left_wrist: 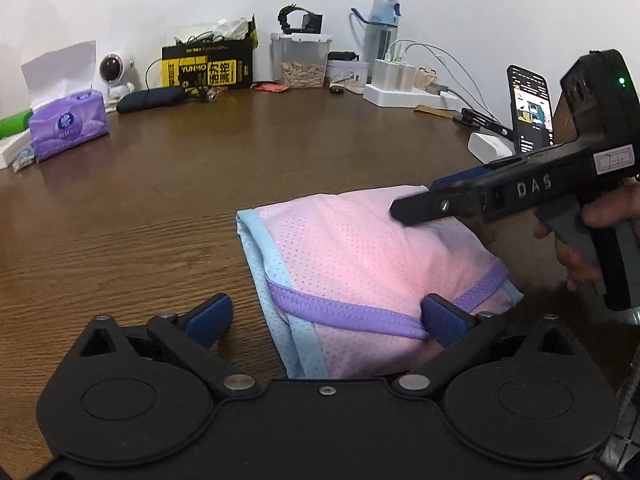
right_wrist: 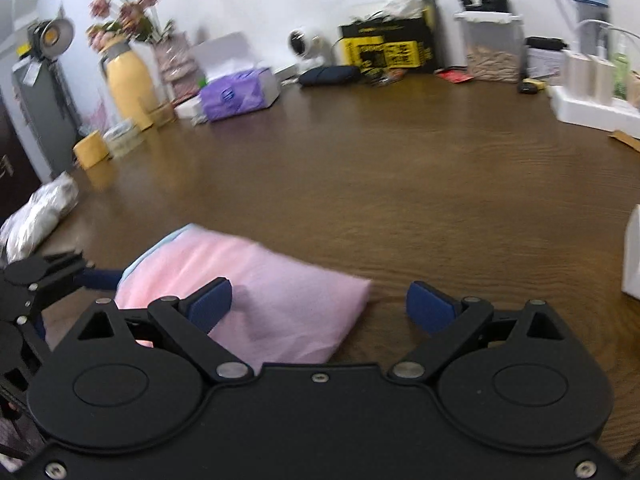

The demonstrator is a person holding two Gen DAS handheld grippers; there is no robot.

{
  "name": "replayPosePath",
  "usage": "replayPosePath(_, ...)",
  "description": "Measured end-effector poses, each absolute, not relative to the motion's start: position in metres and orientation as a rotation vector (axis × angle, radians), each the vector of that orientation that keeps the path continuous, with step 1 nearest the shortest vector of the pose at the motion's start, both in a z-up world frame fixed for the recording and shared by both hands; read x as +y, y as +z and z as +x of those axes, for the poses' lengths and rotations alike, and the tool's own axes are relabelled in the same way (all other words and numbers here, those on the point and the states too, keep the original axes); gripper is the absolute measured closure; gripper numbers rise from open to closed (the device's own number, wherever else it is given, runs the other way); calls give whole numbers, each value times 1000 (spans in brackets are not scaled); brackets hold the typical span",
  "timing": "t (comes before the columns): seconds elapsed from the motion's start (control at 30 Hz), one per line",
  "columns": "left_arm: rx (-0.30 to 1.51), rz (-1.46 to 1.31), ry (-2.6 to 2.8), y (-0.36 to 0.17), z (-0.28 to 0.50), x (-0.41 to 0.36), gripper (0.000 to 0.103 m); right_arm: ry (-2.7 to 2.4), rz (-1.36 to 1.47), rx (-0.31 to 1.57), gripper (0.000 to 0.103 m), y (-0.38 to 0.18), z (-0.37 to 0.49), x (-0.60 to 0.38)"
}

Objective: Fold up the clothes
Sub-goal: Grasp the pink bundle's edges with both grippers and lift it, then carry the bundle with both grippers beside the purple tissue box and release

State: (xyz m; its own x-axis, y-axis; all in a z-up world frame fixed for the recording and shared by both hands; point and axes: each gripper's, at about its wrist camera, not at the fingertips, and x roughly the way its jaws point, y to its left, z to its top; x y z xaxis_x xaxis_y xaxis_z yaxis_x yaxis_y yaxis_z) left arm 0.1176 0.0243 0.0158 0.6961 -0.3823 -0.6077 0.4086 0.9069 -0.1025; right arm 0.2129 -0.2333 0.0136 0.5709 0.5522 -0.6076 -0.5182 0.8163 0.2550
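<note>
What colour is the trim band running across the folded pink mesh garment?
Purple, on the folded pink mesh garment; the purple trim band shows best in the left wrist view.

- Your left gripper's (left_wrist: 326,316) body hides the near end of the pink garment (left_wrist: 360,264); beside that garment, the far tip of your right gripper (left_wrist: 400,214) is smeared, so you cannot read how its fingers stand there.
- Beyond the garment, the tissue pack (right_wrist: 236,94) and flowers (right_wrist: 120,8) are blurred in your right view.
- Left of the garment, the silvery bag (right_wrist: 36,216) runs off the picture's edge.
- Right of the garment, the phone's (left_wrist: 530,110) screen is too small to read.
</note>
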Motion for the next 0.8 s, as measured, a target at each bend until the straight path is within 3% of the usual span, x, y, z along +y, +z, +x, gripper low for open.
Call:
replayPosePath(0.03, 665, 5, -448, 17, 117, 24, 51, 644, 57, 735, 26, 14, 211, -232)
replayPosePath(0.07, 663, -37, -455, 17, 117, 24, 69, 659, 63, 740, 44, 15, 209, -230)
replayPosePath(0.1, 661, -56, -459, 17, 118, 23, 76, 675, 70, 744, 57, 15, 207, -228)
replayPosePath(0.23, 621, -59, -466, 22, 118, 14, 83, 693, 34, 695, 84, 44, 211, -208)
replayPosePath(0.3, 598, -61, -484, 31, 121, 16, 85, 697, 10, 663, 88, 61, 215, -196)
replayPosePath(0.5, 466, -14, -505, 83, 149, 41, 85, 709, -61, 567, 89, 112, 226, -161)
replayPosePath(0.67, 334, 118, -437, 167, 172, 110, 85, 724, -118, 485, 89, 157, 238, -128)
replayPosePath(0.8, 345, 163, -354, 211, 189, 168, 85, 812, -141, 401, 89, 208, 273, -54)
